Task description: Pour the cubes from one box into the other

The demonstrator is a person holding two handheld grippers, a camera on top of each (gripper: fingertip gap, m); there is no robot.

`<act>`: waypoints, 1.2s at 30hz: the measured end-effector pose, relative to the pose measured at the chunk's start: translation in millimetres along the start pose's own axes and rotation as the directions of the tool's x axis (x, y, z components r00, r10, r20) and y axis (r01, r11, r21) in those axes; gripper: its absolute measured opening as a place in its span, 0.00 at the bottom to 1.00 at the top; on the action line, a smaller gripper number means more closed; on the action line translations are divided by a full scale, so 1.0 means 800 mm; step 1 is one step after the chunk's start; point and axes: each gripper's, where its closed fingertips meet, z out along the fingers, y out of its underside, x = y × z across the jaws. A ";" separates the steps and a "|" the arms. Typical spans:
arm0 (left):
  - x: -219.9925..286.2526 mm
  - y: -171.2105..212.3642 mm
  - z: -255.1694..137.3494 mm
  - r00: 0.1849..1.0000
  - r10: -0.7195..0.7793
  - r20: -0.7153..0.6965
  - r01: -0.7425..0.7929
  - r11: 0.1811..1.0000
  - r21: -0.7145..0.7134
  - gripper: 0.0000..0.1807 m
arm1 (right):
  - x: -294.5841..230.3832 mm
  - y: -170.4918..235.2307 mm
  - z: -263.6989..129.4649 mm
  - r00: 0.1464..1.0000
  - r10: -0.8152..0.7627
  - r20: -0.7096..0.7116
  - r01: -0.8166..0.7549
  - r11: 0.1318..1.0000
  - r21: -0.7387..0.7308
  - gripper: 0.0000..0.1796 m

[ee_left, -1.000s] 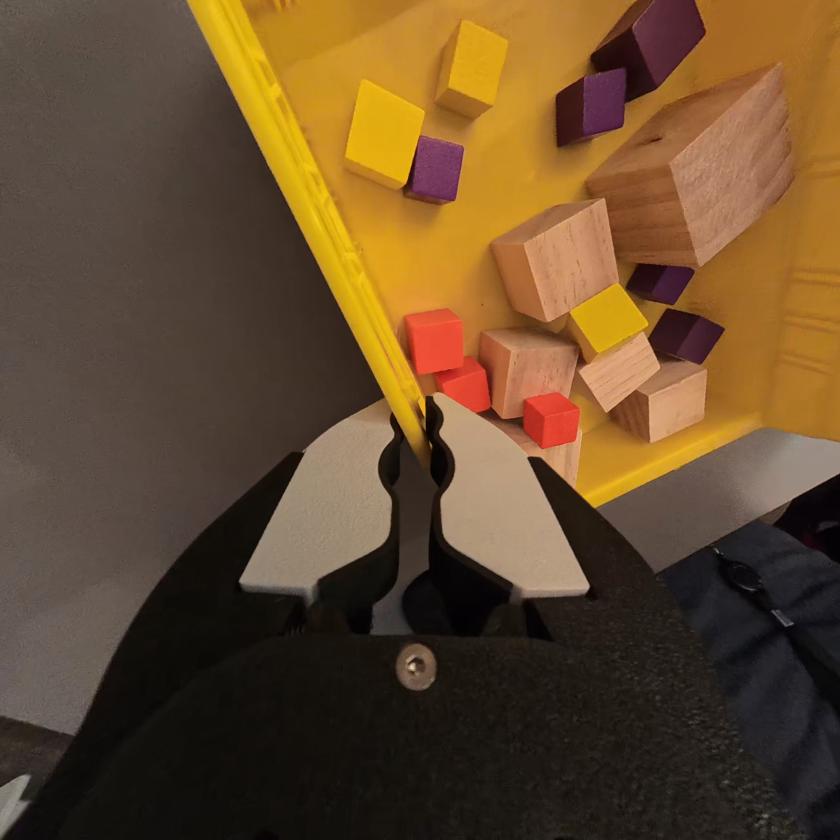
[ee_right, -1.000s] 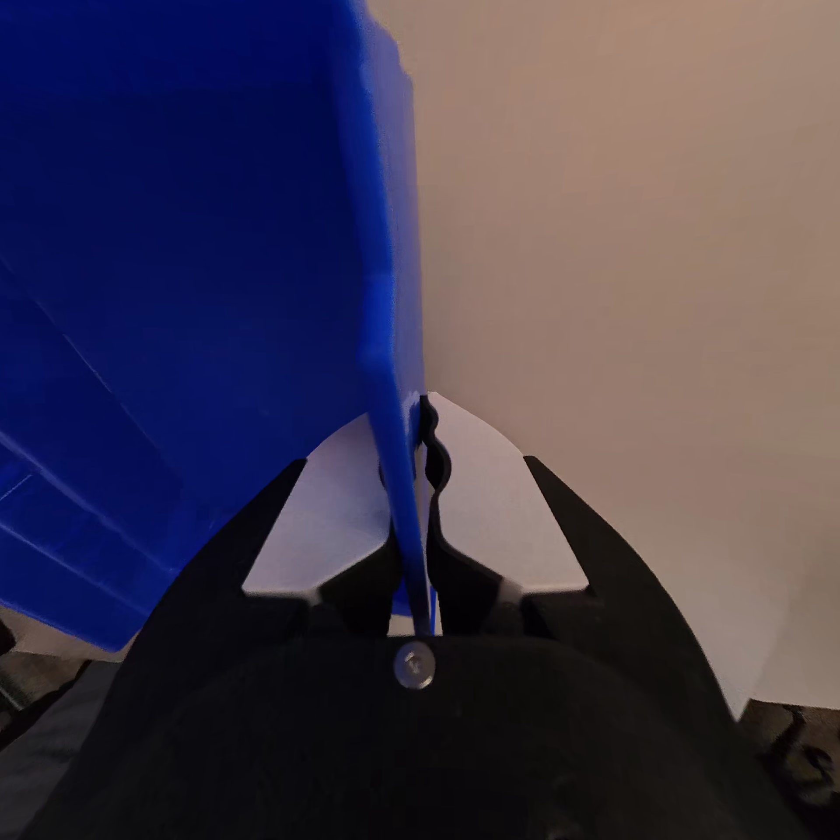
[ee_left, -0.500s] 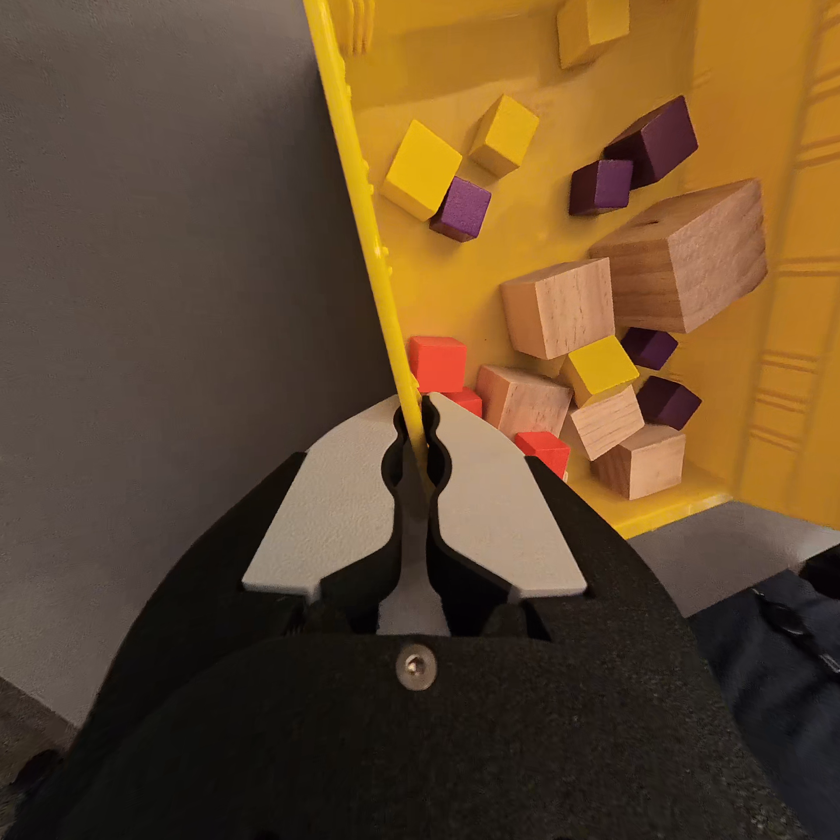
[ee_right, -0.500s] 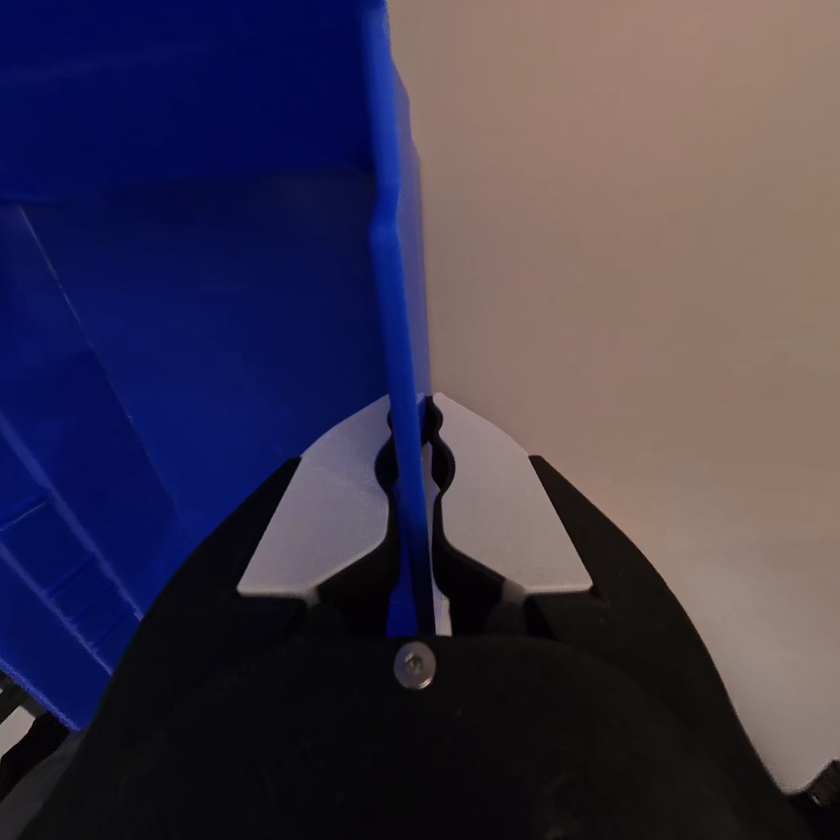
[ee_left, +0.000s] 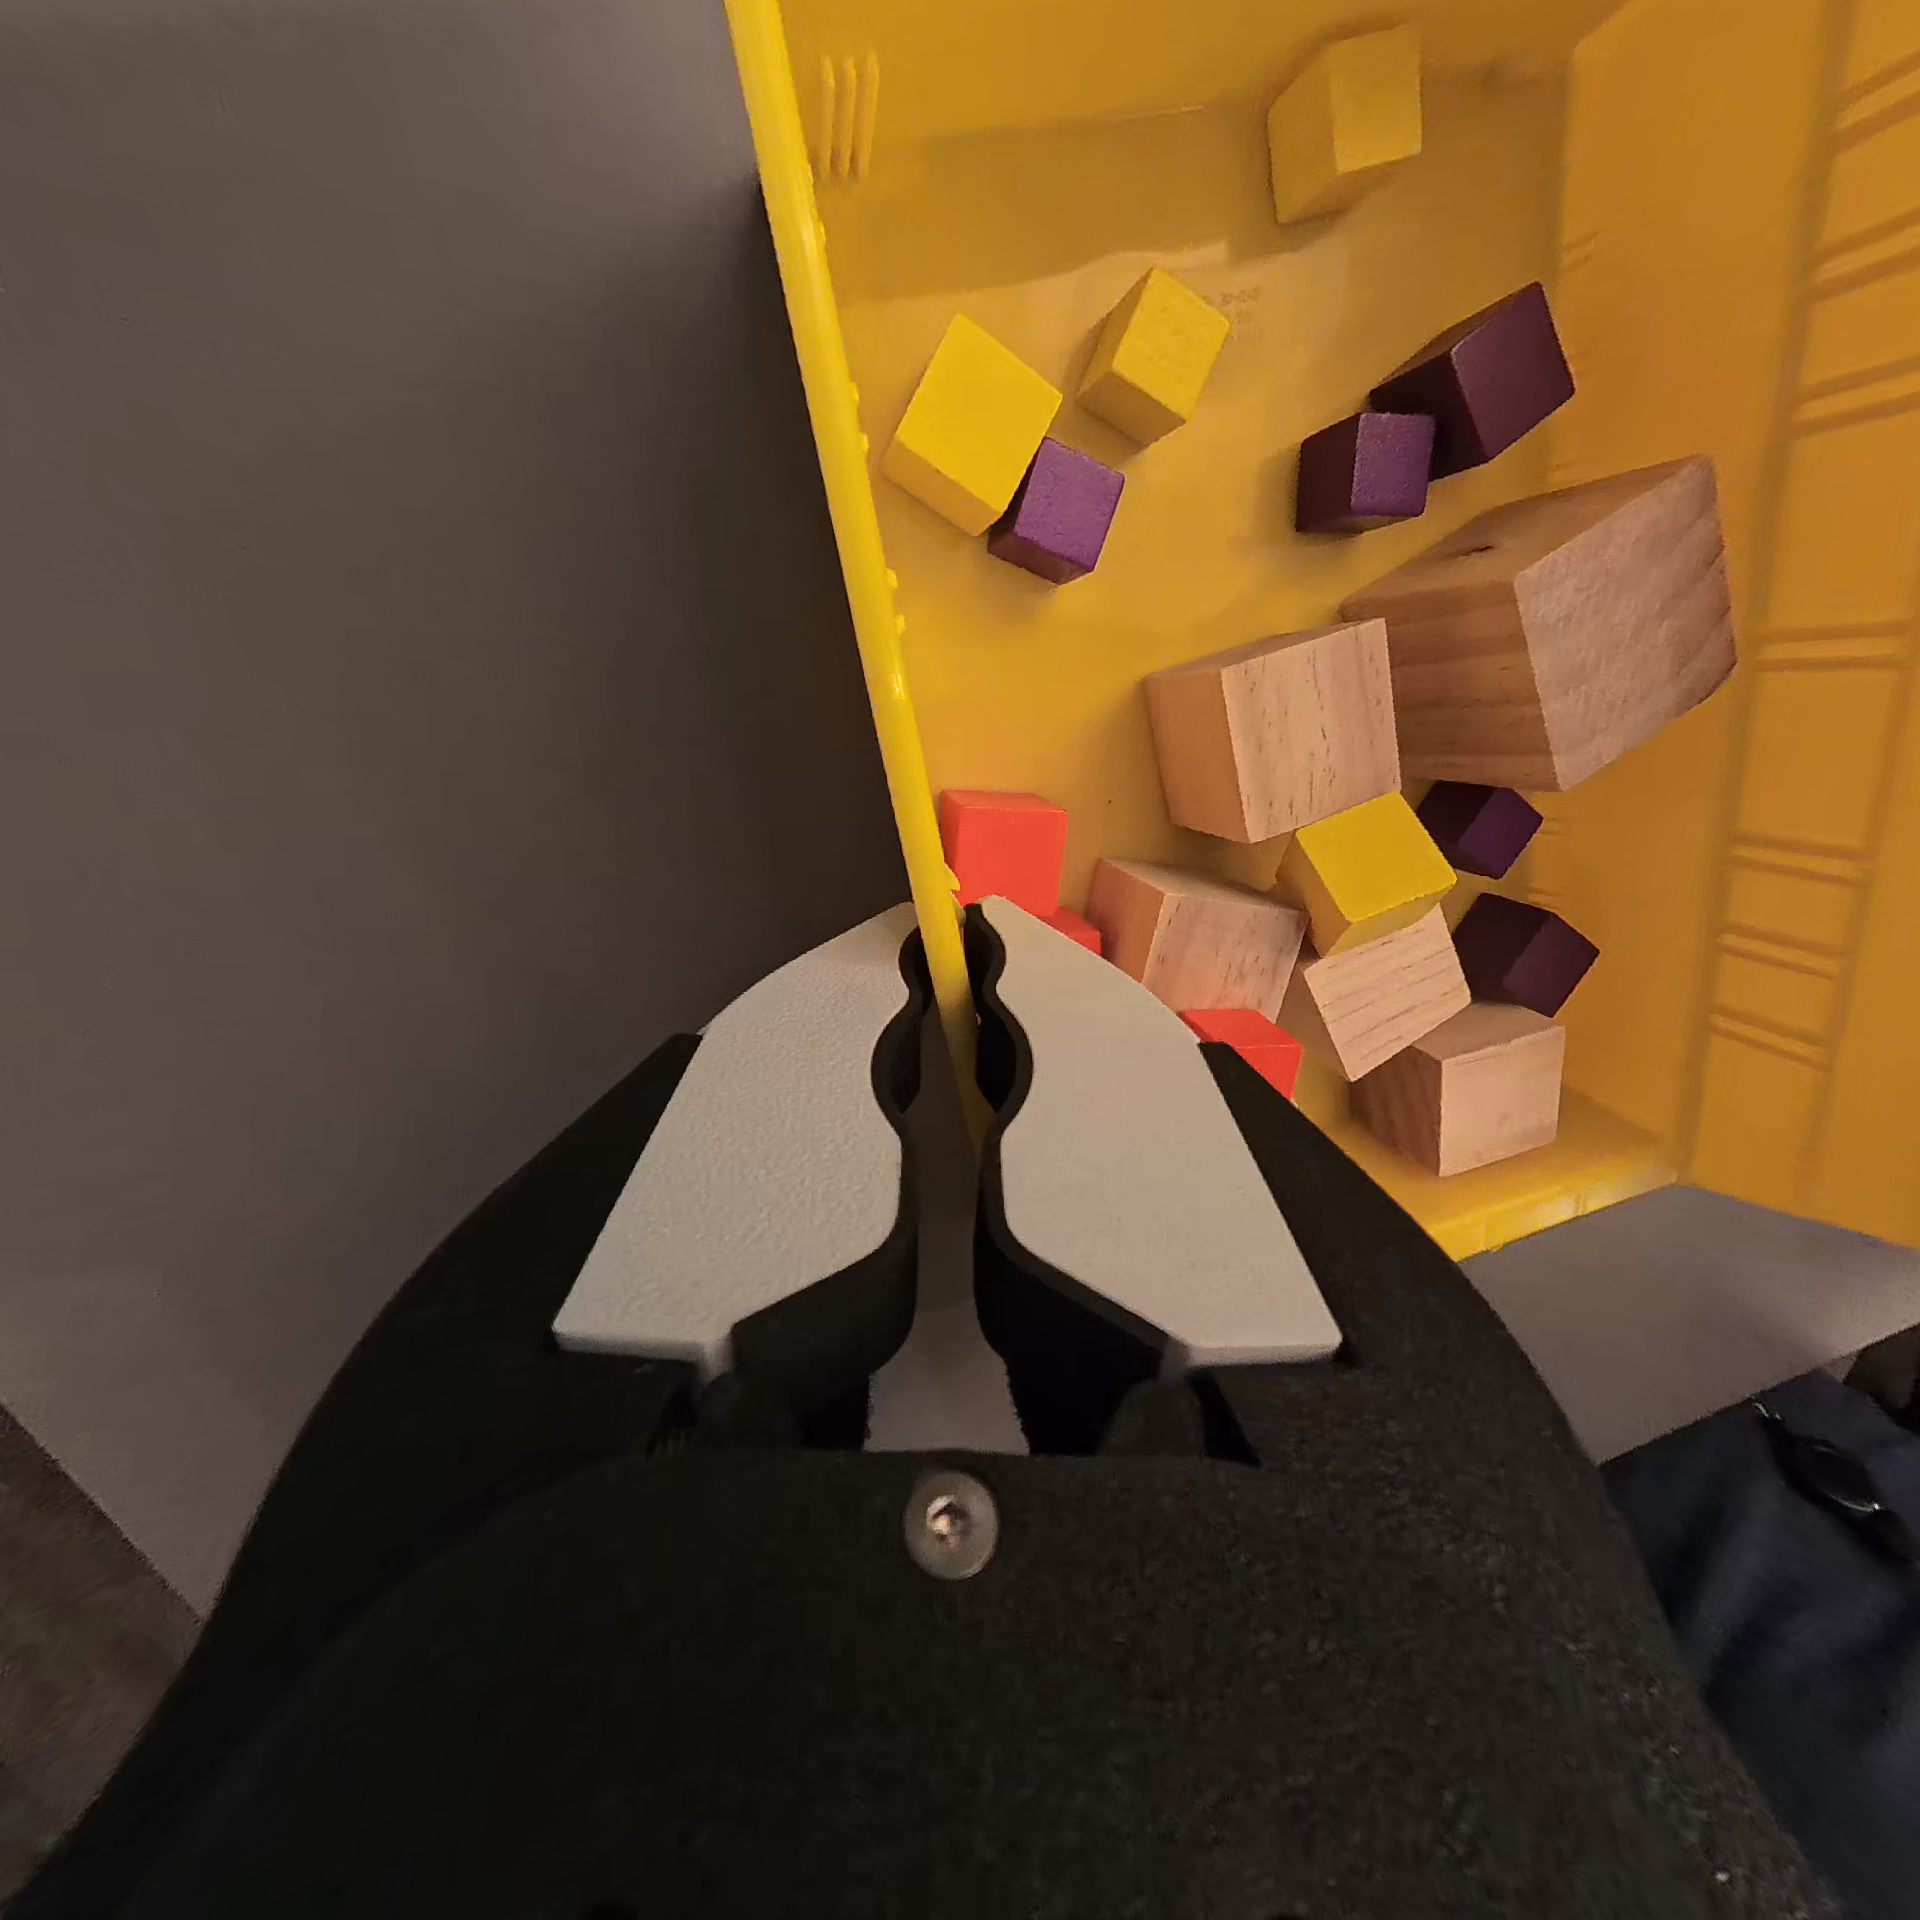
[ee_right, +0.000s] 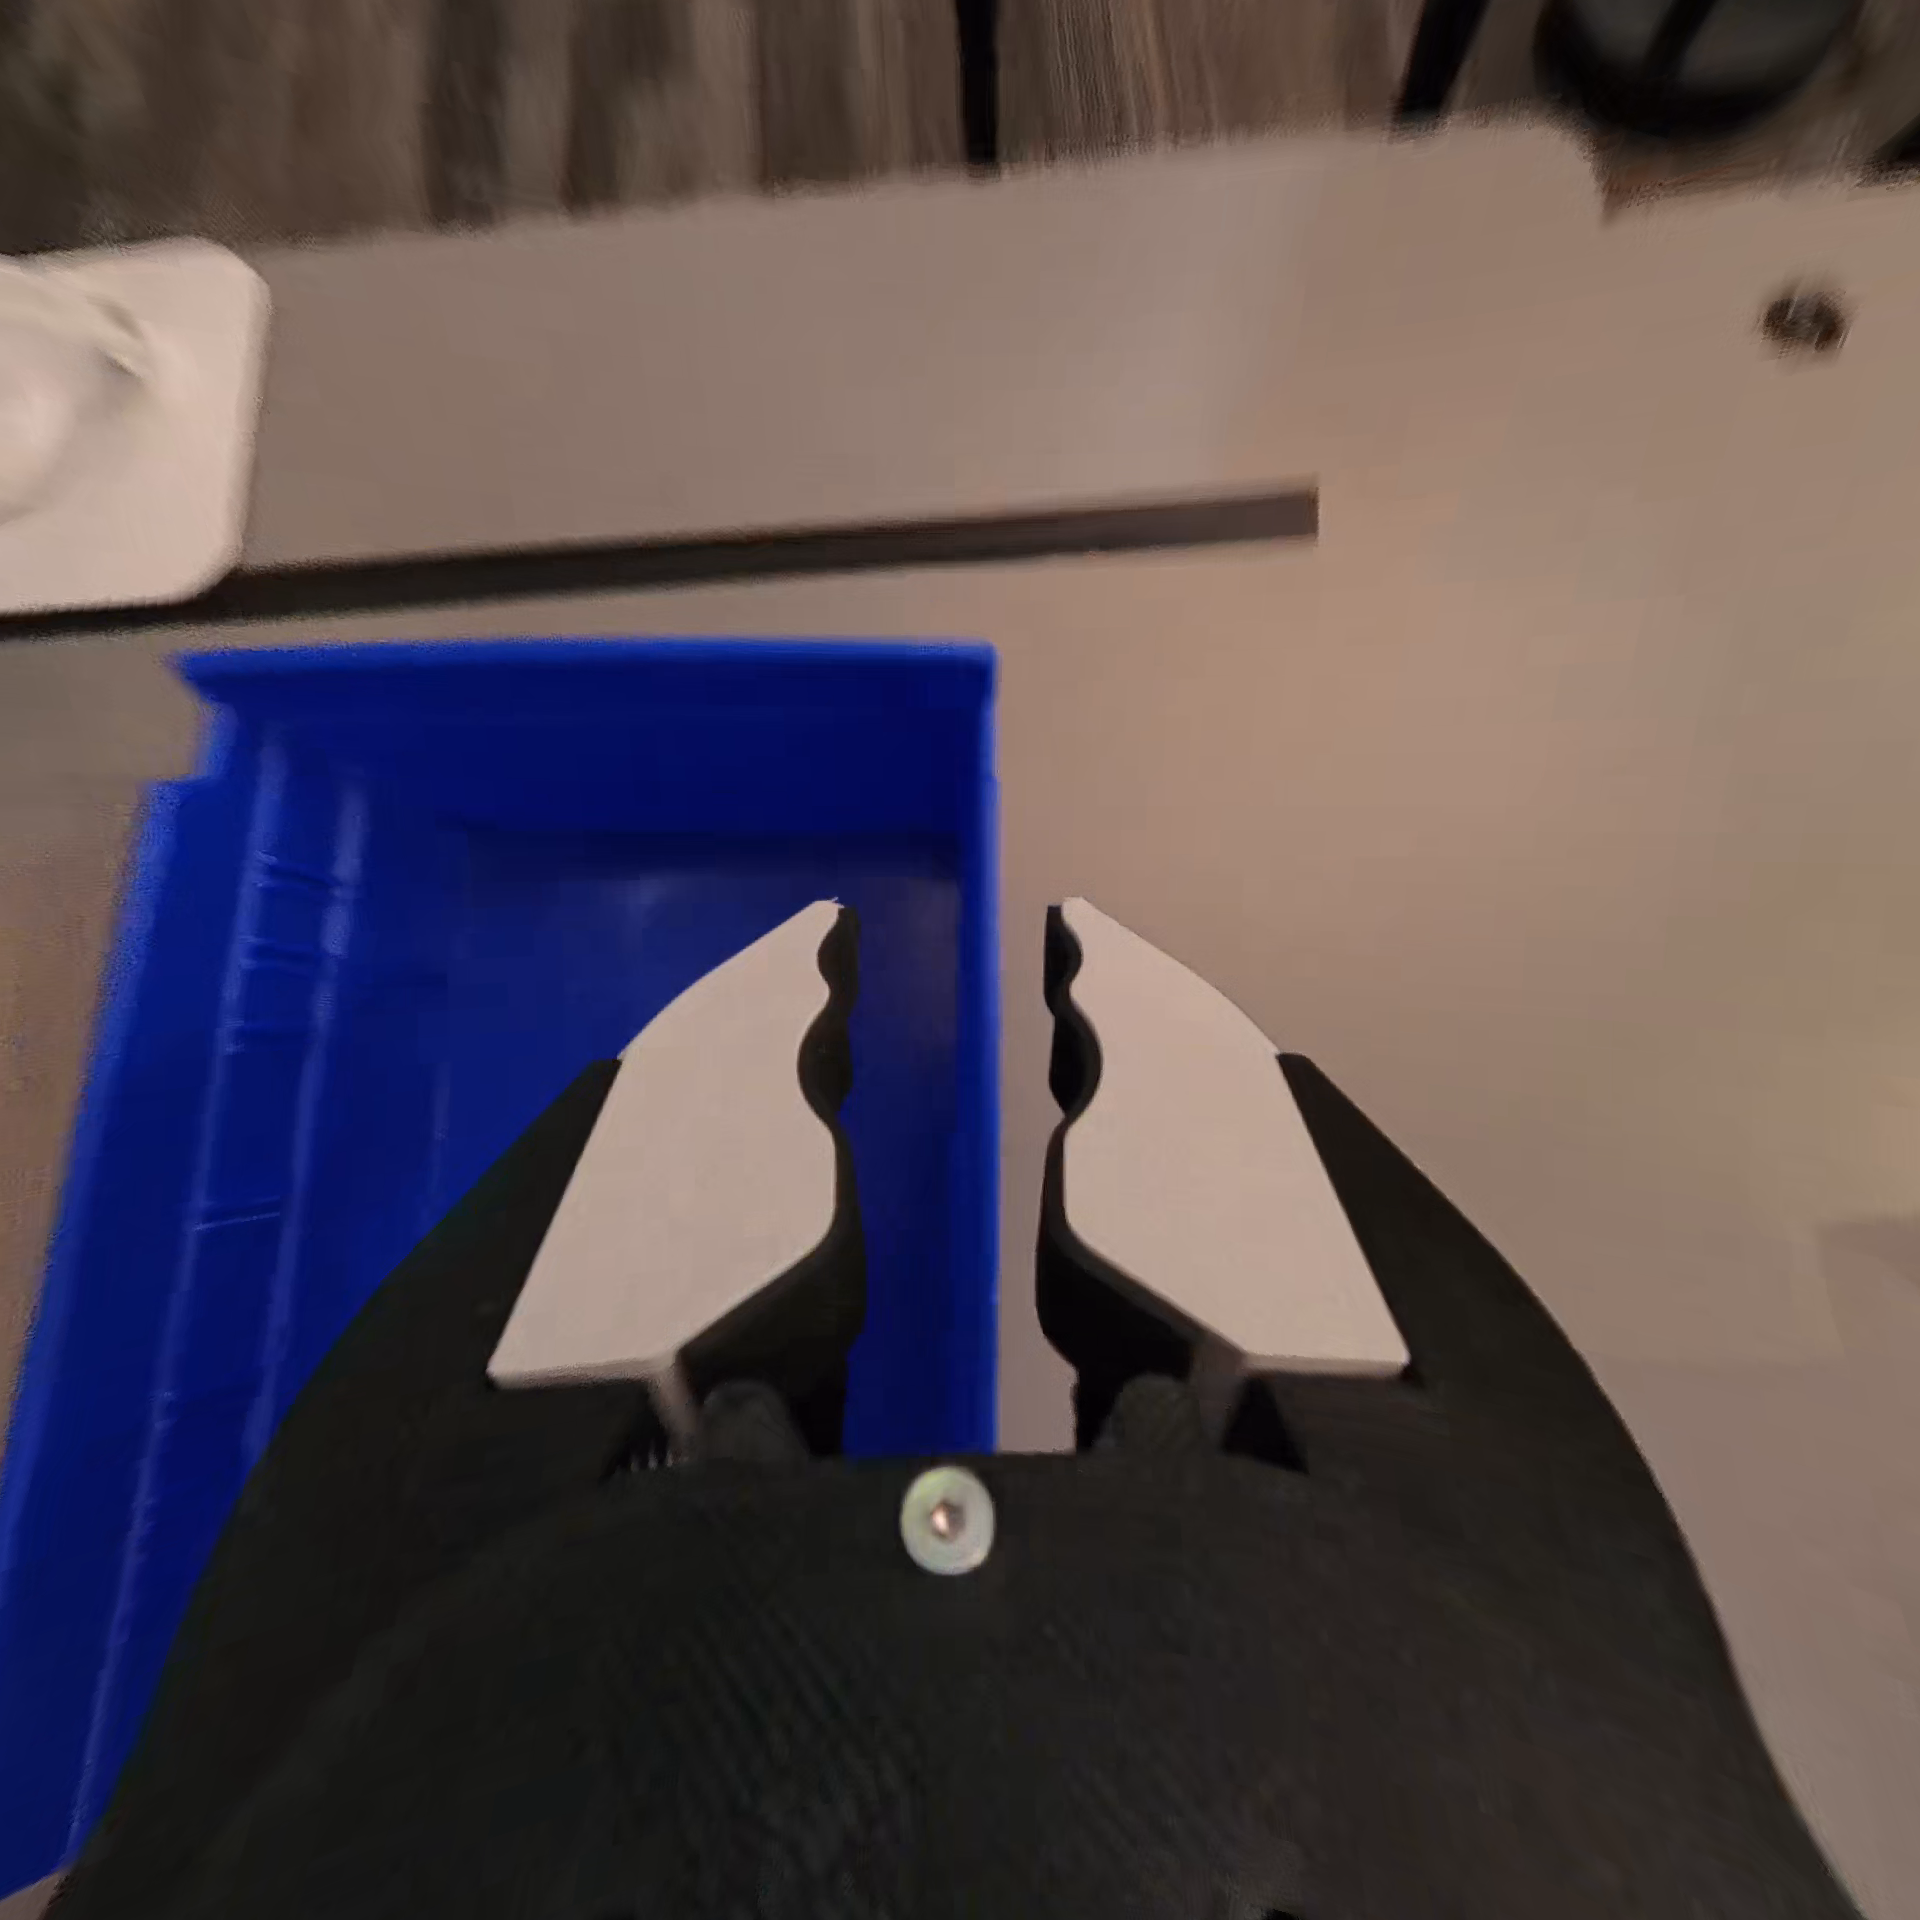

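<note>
My left gripper (ee_left: 948,920) is shut on the left wall of the yellow box (ee_left: 831,416). The box holds several cubes: yellow (ee_left: 971,421), purple (ee_left: 1060,509), red (ee_left: 1003,847) and plain wooden ones, the largest (ee_left: 1558,634) at the right. My right gripper (ee_right: 951,914) is open and empty. Its fingers straddle the right wall of the blue box (ee_right: 982,831) without touching it. The blue box stands upright on the table and shows no cubes in the part I see.
The pale table (ee_right: 1507,831) stretches right of the blue box. A white object (ee_right: 114,416) lies at the far left and a dark gap (ee_right: 727,545) crosses the table behind the box. Dark cloth (ee_left: 1787,1538) shows at the lower right of the left wrist view.
My right gripper has opened and let go of the blue box's wall, and the box now stands flat on the table. The yellow box has rotated a little in the left view.
</note>
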 end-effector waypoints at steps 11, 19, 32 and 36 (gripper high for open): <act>-0.004 -0.002 -0.002 0.998 -0.045 -0.051 0.053 0.987 0.152 0.05 | -0.225 -0.026 -0.106 0.913 -0.409 0.004 0.354 0.795 0.493 0.11; -0.003 0.003 0.015 0.992 -0.090 -0.089 0.099 0.989 0.106 0.09 | -0.424 0.033 -0.063 0.771 -0.578 0.265 0.470 0.799 0.375 0.16; -0.008 -0.015 0.026 0.995 -0.098 -0.013 0.098 0.995 0.012 0.10 | -0.640 0.095 0.030 0.796 -0.142 0.588 0.359 0.893 -0.270 0.32; -0.015 -0.014 0.032 0.997 -0.054 0.062 0.057 0.997 -0.044 0.06 | -0.639 0.104 0.067 0.883 -0.158 0.442 0.348 0.853 -0.390 0.32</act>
